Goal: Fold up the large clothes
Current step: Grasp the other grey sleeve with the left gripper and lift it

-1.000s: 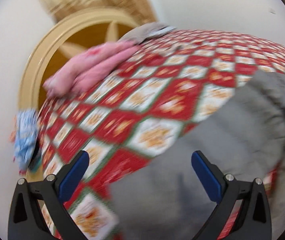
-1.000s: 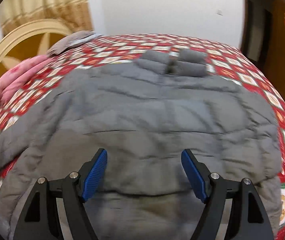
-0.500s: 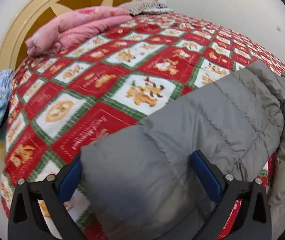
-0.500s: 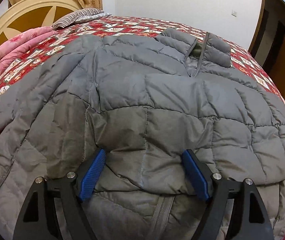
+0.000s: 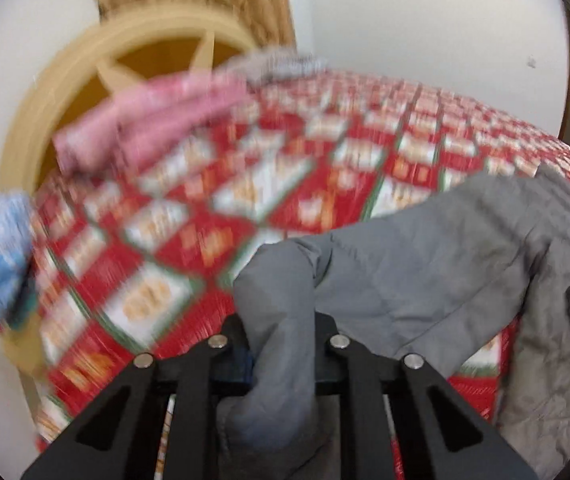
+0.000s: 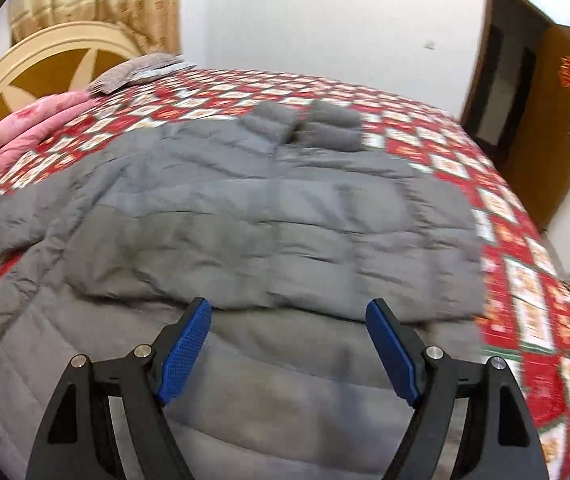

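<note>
Left tool (image 5: 281,360): clenched on the sleeve (image 5: 277,304) of the gray puffer jacket (image 6: 245,220).
Right tool (image 6: 289,344): released, held above the hem.
Handling: judged soft, bulky, slippery; best gripped at cuffs and hem.

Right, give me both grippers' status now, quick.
Left gripper: shut on the sleeve end of the grey quilted puffer jacket.
Right gripper: open, holding nothing, over the jacket's lower part.

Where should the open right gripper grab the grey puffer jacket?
Take the grey puffer jacket by its raised bottom hem fold, just ahead of the right gripper. Come in low from the near side; that edge stands proud, offering the fingers a lip.
</note>
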Demonstrator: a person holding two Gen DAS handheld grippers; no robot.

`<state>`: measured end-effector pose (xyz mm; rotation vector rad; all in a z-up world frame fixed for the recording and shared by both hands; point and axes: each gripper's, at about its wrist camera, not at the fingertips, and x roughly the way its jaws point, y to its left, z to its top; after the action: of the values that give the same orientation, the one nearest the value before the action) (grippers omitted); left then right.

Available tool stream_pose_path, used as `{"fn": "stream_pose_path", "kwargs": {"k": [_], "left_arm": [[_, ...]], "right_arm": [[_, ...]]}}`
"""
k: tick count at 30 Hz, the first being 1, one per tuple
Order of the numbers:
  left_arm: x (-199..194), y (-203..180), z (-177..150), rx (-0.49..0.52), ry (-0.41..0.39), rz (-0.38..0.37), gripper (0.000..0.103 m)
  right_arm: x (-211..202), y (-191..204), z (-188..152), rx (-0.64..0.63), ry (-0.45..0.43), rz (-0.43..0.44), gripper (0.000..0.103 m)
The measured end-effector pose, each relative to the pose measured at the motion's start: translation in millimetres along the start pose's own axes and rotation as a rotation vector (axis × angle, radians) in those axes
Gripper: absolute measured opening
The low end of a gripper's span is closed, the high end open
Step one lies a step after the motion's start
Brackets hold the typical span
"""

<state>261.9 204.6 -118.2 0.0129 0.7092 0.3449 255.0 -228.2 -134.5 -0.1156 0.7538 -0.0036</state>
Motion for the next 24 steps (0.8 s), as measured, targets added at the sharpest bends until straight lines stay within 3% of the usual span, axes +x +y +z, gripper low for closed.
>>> {"fn": "stream_pose_path", "kwargs": {"k": [3, 7, 11, 16, 19, 23, 24], "left_arm": [[-41.4, -29.1, 28.2, 0.074, -0.139, 0.012, 0.018], [-79.4, -84.0, 55.7, 0.152, -0.231, -0.075, 0.018], [-104.7, -156.6, 58.2, 0.221, -0.257, -0.207, 0.018], [-124.0, -242.1, 33.7, 0.310, -0.235, -0.368, 0.018], [-130.1, -278.6, 18.3, 0.365, -0.223, -0.413, 0.018], [-141.0, -306.9, 5.4, 0.427, -0.245, -0.419, 0.019], [-142.1, -310.1, 3.9, 0.434, -0.248, -0.420, 0.025]], "right_arm": [[-8.0, -34.9, -4.8, 0.049, 0.002, -0.053, 0.080], [-17.5, -79.1, -15.5, 0.141, 0.002, -0.108, 0.080], [-26.4, -109.0, -32.5, 0.202, 0.001, -0.131, 0.080], [-30.8, -126.4, -50.2, 0.230, 0.014, -0.145, 0.080], [-30.3, -135.2, -58.9, 0.250, 0.025, -0.152, 0.080], [-24.2, -143.5, -67.7, 0.267, 0.047, -0.167, 0.080], [-22.9, -144.2, -68.8, 0.267, 0.051, -0.175, 0.080]]}}
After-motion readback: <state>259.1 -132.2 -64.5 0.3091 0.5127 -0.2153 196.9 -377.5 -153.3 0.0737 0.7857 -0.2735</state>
